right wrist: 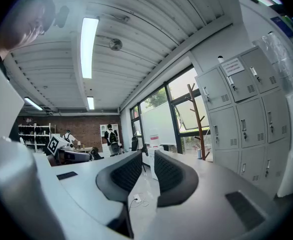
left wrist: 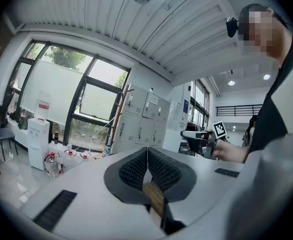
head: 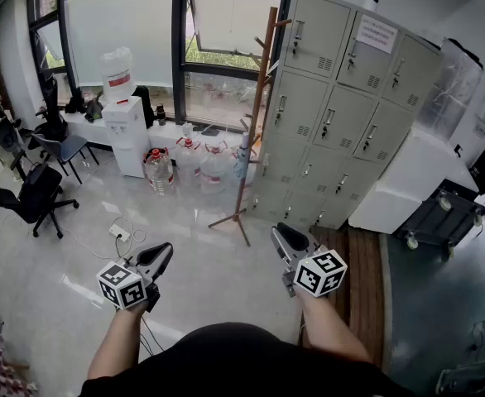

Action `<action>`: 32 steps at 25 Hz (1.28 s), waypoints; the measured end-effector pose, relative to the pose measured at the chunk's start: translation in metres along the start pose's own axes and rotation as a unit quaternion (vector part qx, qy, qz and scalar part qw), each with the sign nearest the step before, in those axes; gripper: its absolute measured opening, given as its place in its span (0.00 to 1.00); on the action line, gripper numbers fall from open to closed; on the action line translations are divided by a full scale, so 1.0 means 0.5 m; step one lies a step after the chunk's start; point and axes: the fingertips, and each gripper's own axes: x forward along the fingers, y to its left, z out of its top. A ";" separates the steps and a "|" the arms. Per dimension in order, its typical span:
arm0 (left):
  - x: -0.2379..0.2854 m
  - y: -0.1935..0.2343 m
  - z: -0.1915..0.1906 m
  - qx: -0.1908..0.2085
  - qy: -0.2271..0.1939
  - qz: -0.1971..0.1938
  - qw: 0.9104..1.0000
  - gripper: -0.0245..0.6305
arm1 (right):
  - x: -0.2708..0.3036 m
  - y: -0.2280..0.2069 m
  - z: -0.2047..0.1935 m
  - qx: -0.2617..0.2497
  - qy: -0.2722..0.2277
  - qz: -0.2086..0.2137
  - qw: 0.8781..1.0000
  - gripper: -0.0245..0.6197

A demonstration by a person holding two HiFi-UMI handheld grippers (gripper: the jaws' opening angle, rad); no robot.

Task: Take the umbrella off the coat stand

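Right now both of my hand-held grippers point level at the room. The left hand-held gripper (head: 161,251) sits at the lower left of the head view and the right hand-held gripper (head: 282,231) at the lower centre-right. In its own view the left hand-held gripper (left wrist: 147,150) has its ribbed pads pressed together, tip to tip, with nothing caught between them. In its view the right hand-held gripper (right wrist: 147,156) stands with a narrow gap between the pads. Only floor and a white cable show through that gap, so it holds nothing.

The coat stand (head: 255,114) rises in the upper middle of the head view, well apart from both grippers. It is a brown wooden pole with pegs, standing on splayed feet on the pale floor (head: 85,279). The umbrella (head: 241,162) is a small pale-blue shape hanging low on the stand, against the left of the pole. It is too small for me to make out more.

Grey lockers (head: 333,114) stand just right of the stand. Water bottles (head: 189,164) are clustered on the floor to its left, under the window. Further left is a white dispenser (head: 127,122), and black chairs (head: 36,197) sit at the left edge.
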 end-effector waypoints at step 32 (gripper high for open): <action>0.132 0.133 0.033 0.011 0.027 0.011 1.000 0.07 | 0.147 -0.120 -0.007 0.015 0.009 -0.035 0.999 0.17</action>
